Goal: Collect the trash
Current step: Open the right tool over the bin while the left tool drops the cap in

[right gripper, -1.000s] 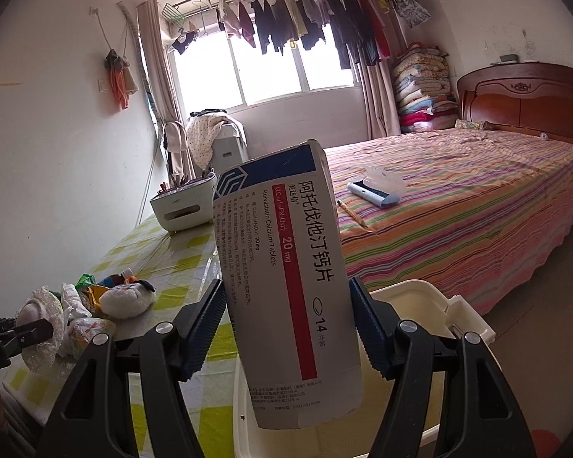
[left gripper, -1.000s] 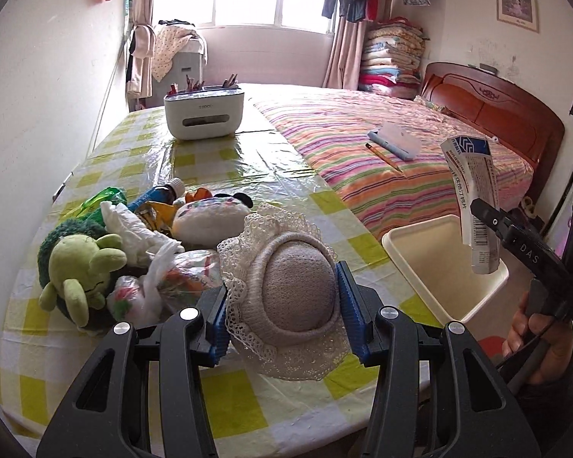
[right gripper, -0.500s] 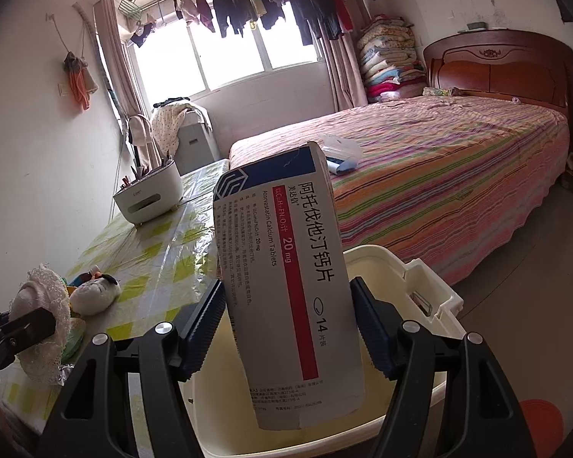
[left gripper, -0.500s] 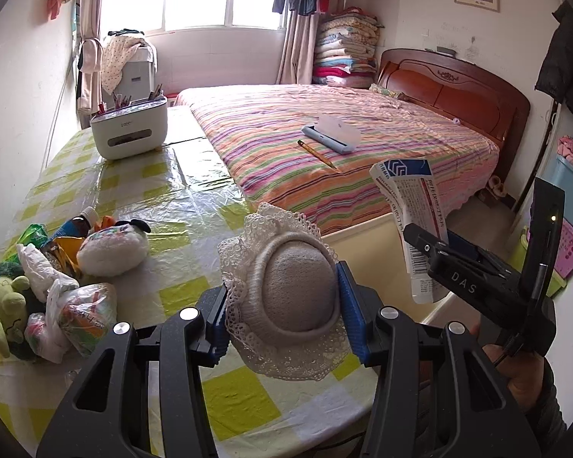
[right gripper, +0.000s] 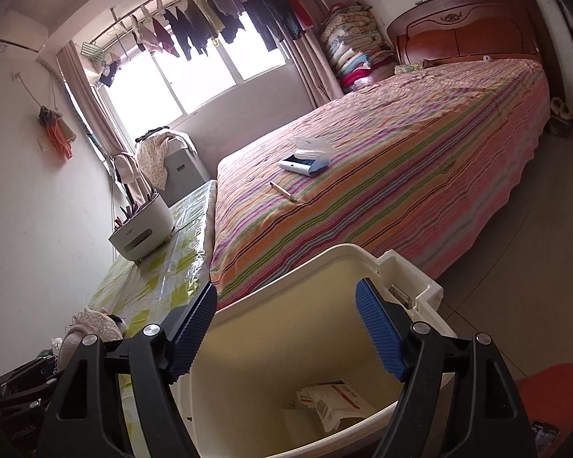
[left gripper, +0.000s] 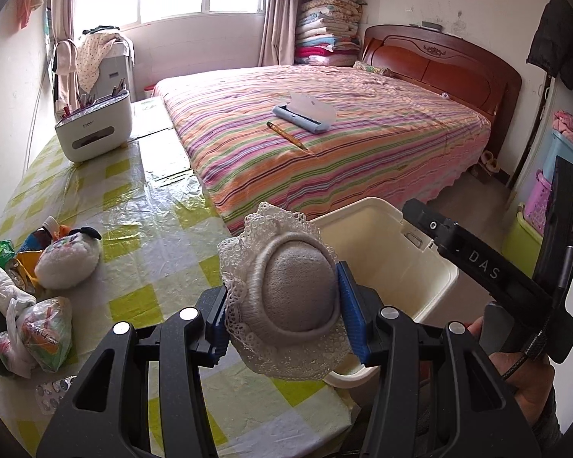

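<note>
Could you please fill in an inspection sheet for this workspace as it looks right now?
Surface: table under a yellow-checked plastic cloth.
Job's things: cream bin beside the table edge, medicine box lying on its bottom; lace hat in the left gripper.
Clutter: toys and bags at the table's left; white caddy at the far end.
Grippers: left gripper shut on the hat; right gripper over the bin, jaws just opened, nothing between them.
Cables: one at the right hand.
Surroundings: striped bed, hanging laundry.

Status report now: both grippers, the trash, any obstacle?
Right gripper just opened, empty, over bin. Medicine box lies inside. Left gripper shut on lace hat. No obstacle seen.
</note>
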Demonstrator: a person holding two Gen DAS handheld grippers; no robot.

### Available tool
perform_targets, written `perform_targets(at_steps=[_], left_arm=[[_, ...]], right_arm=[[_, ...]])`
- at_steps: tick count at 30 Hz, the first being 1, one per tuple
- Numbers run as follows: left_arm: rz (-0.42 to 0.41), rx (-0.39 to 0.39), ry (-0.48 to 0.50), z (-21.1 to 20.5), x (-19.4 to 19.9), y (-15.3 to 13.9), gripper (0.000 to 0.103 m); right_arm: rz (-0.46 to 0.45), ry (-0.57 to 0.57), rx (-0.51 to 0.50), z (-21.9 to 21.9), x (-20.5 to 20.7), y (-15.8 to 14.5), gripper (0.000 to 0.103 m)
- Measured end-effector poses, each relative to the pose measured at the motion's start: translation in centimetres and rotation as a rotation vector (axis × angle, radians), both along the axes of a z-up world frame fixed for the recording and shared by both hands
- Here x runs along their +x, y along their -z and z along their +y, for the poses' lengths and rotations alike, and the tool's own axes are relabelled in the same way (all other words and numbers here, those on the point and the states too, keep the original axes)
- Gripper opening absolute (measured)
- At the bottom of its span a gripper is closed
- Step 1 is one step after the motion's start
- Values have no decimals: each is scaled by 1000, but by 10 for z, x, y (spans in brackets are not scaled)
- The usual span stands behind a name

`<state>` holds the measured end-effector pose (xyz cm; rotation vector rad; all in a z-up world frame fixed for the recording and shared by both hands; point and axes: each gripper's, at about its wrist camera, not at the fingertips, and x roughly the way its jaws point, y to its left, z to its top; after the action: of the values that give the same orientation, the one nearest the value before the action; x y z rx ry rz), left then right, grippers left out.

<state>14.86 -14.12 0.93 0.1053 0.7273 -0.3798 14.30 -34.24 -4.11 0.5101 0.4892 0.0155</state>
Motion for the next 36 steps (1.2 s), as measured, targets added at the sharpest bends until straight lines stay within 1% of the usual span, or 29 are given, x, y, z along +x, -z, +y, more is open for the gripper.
perform_targets(at_steps=[7,11,19,20,22,24,25,26,28,29,31,36], left_arm=[[58,49,23,-27,19,14,48],[88,76,35,-40,33,20,48],[127,105,59,-58,49,25,49],[132,112,64,-60,50,27,51],[133,120,62,-62,50,29,51],[133,124,63,-64,50,31,56],[126,128,60,-65,50,31,66],[111,130,54,-65,49,30,74],[75,137,52,-63,45,26,79],[66,153,54,-63,43,24,81],[47,186,61,-59,38,19,81],[-58,251,44,-27,17,-4,84]], right_arm=[[-81,166,26,-23,-19,-12,73],[-125,223,48,-33,-30,-16,73],[-172,268,71,-40,-44,-20,73],[-175,267,73,-40,-44,-21,73],[-183,265,76,-40,-46,-22,73],[-188,258,78,-40,-46,-23,73],[-189,255,79,-39,-45,-24,73],[-189,252,80,-39,-46,-24,73],[-188,246,84,-38,-45,-24,74],[-187,243,85,-38,-44,-24,74],[-186,237,90,-37,-43,-24,74],[-180,213,96,-32,-39,-24,76]])
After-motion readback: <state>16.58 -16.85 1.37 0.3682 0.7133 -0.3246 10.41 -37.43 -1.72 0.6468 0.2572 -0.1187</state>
